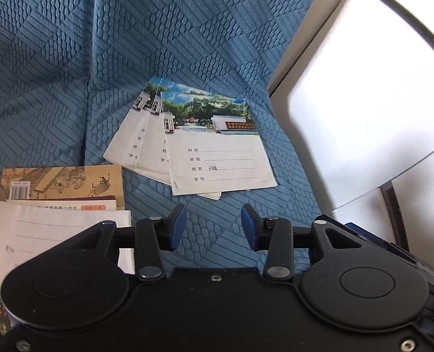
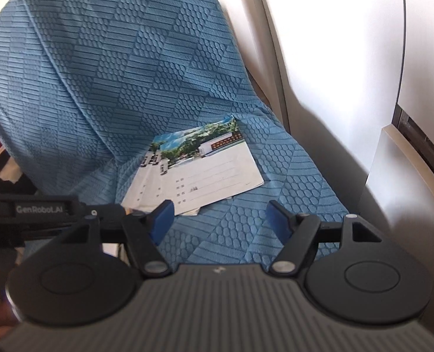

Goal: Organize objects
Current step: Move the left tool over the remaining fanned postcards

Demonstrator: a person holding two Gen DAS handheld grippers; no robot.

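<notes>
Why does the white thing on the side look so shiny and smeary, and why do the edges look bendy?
Left wrist view: sunlight washes out the white panel, its edge smeared; notebooks stay sharp. Right wrist view: the fisheye lens bends the white armrest; its edges are blurry.

Each camera sits on its own gripper and looks forward and down, close to the blue cover [image 1: 70, 58]. Both views share the fanned notebooks [image 1: 214, 152] mid-frame. The right view also catches the left gripper [image 2: 40, 214] at its left edge.
</notes>
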